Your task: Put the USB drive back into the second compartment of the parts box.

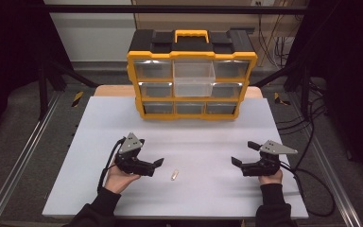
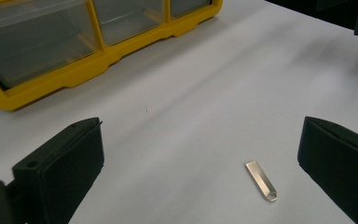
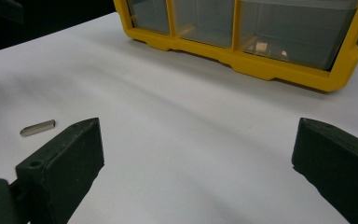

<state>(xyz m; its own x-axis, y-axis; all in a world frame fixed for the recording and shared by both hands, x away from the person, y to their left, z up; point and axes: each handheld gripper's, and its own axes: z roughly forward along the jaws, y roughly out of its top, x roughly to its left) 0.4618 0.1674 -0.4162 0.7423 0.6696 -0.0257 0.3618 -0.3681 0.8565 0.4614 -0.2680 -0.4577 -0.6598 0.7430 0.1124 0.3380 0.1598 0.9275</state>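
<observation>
We are viewing the metal strip (image 2: 261, 180) lying just ahead of the left gripper's (image 1: 157, 164) open fingers (image 2: 60, 172), long axis running fore-and-aft; the right gripper (image 1: 237, 162), also open, is lying well apart.

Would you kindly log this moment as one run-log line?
left gripper: open, empty, beside metal strip | right gripper: open, empty | strip flat on table | organizer: middle top drawer pulled out

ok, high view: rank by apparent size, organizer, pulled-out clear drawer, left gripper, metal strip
1. Yellow organizer, by far the largest.
2. Pulled-out clear drawer and left gripper: they look close in size, and the gripper sits nearer the camera, so I won't rank them.
3. Metal strip, smallest.
</observation>
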